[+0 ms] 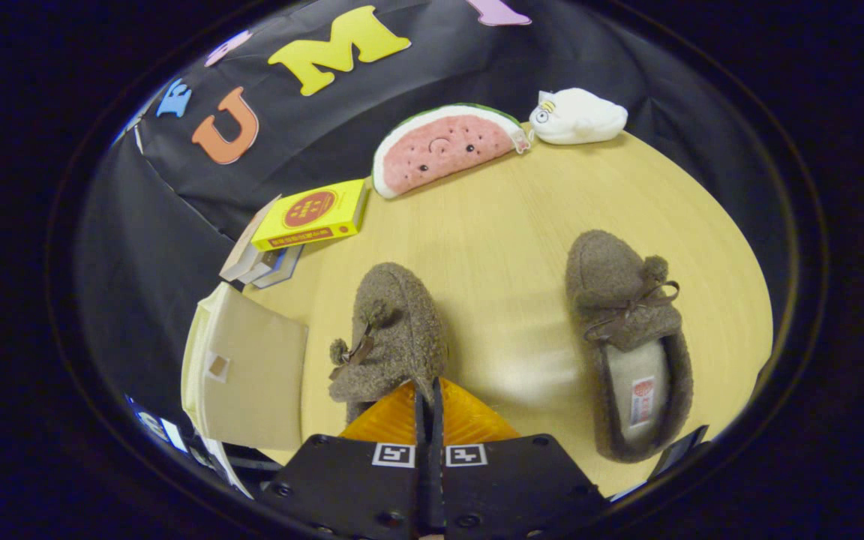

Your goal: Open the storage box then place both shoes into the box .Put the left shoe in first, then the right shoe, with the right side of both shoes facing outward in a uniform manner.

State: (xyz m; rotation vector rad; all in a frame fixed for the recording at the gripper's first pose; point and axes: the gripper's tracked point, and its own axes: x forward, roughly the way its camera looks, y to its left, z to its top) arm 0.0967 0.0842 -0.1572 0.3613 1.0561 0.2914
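I am looking down on the table [522,225] and working across it from the left. At the far left edge the storage box [252,375] is sitting with its pale lid flap hanging open toward me, so I am judging the opening step as done, though I cannot see into the box to say it is empty. Just beyond the box a small stack of books [304,225] with a yellow one on top is lying near the black wall. Right of the box, my gripper [429,405] is pinching the left shoe [394,334]: the two orange fingers [391,416] are drawn together to a thin slit, and the shoe's heel rim is caught between their tips, so I am reading this as a firm hold on that shoe. The shoe is tipped on its side, its bow and pompom facing the box. Whether it is lifted clear of the table I cannot tell. Further right, well apart, the right shoe [627,337] is resting flat on its sole, untouched, opening toward me. At the far edge a watermelon plush [443,146] and a white plush [578,116] are lying side by side. So both placements are remaining: this shoe first, then the other, both turned the same way.
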